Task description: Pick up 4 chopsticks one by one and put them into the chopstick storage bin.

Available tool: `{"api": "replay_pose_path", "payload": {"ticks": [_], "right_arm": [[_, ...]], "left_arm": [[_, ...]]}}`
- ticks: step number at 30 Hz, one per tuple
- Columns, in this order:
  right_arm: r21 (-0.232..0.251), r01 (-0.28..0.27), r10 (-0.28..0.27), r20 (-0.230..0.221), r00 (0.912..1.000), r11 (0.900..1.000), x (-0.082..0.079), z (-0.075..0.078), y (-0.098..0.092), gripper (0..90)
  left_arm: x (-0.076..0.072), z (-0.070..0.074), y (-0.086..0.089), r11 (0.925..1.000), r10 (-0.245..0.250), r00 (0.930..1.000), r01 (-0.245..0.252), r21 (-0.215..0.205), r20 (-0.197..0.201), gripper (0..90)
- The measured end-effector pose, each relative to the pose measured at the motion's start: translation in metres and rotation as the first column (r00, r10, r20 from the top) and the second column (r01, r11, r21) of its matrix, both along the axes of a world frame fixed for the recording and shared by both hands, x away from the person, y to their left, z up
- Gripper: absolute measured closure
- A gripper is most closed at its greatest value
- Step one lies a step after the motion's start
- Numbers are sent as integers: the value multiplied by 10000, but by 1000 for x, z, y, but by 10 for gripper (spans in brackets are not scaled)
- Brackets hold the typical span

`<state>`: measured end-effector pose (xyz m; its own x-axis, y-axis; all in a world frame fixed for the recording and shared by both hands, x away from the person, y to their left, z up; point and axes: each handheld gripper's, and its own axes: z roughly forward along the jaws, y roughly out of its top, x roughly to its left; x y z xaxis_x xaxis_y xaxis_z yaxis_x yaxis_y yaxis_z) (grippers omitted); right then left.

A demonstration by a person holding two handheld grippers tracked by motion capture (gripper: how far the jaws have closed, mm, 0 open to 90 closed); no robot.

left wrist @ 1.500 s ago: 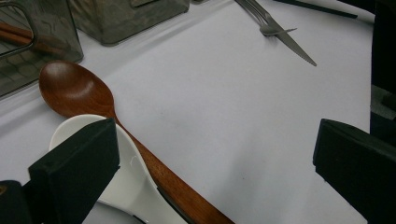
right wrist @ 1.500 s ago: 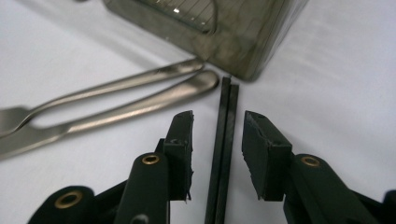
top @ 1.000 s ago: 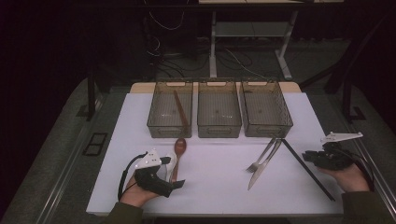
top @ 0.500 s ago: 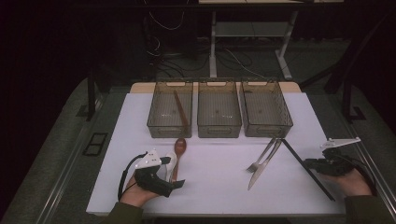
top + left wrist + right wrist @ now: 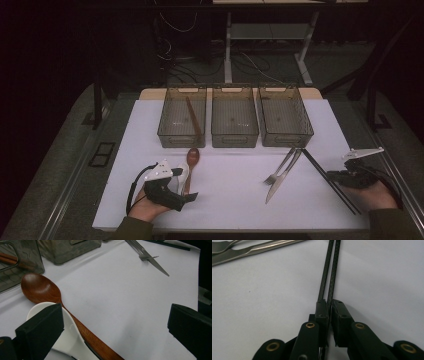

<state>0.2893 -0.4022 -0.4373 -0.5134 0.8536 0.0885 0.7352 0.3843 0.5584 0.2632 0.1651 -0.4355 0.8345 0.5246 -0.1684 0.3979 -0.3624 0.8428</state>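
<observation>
The right hand-held gripper (image 5: 330,315) has just been closing and now clamps the near end of the chopsticks (image 5: 329,272), thin, stiff, light and slippery, likely to scissor apart.

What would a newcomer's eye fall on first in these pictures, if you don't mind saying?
Probably the right tool, its jaws just closed on the pair of black chopsticks lying on the white table at the right. Next, the three clear bins in a row at the back, and the wooden spoon beside a white spoon by the open left tool.
</observation>
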Motion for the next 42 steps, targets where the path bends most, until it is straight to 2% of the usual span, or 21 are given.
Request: {"api": "replay_pose_path", "payload": {"ticks": [5,9,21,24,32,42], "right_arm": [[-11,3,-3,46,10000,10000,0,-1,0,835],[-218,54,-52,90,9999,9997,-1,-1,2,838],[81,337,-337,-4,9994,9994,0,-1,0,856],[11,439,-440,129,9990,9990,0,0,-2,857],[559,455,-475,355,9982,9974,-1,6,-11,858],[904,325,-381,611,9974,9954,-5,17,-17,857]], "left_arm": [[0,0,0,10000,-5,10000,5,15,-13,0],[0,0,-1,10000,-6,10000,6,29,-43,0],[0,0,-1,10000,6,10000,-6,32,-31,0],[0,0,-1,10000,-8,10000,8,39,-33,0],[0,0,-1,10000,-11,10000,11,48,-45,0],[0,0,-1,10000,-9,10000,9,52,-41,0]]}}
